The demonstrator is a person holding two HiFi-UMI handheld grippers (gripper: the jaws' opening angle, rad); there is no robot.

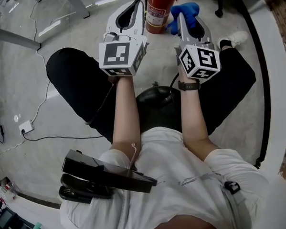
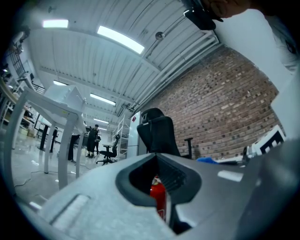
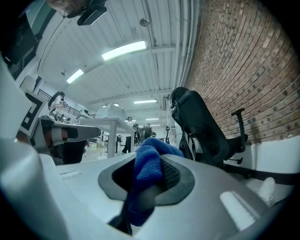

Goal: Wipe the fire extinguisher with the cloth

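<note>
A red fire extinguisher point(image 1: 156, 11) stands upright on the floor ahead of my knees. It shows through the slot of the left gripper point(image 2: 157, 188) as a red cylinder point(image 2: 158, 199) some way off. My left gripper point(image 1: 137, 5) hangs just left of the extinguisher, shut, with nothing held. A blue cloth point(image 1: 186, 10) bunches out of my right gripper point(image 1: 182, 17), just right of the extinguisher. The right gripper view shows that gripper point(image 3: 149, 174) shut on the blue cloth point(image 3: 146, 169), whose folds stick up past the jaws.
A black office chair point(image 3: 202, 132) stands by the brick wall point(image 2: 225, 108), with its wheeled base point(image 1: 219, 9) beyond my right knee. Grey table legs point(image 1: 13, 37) cross the floor at the far left. A white cable and plug point(image 1: 26, 126) lie left of my thigh.
</note>
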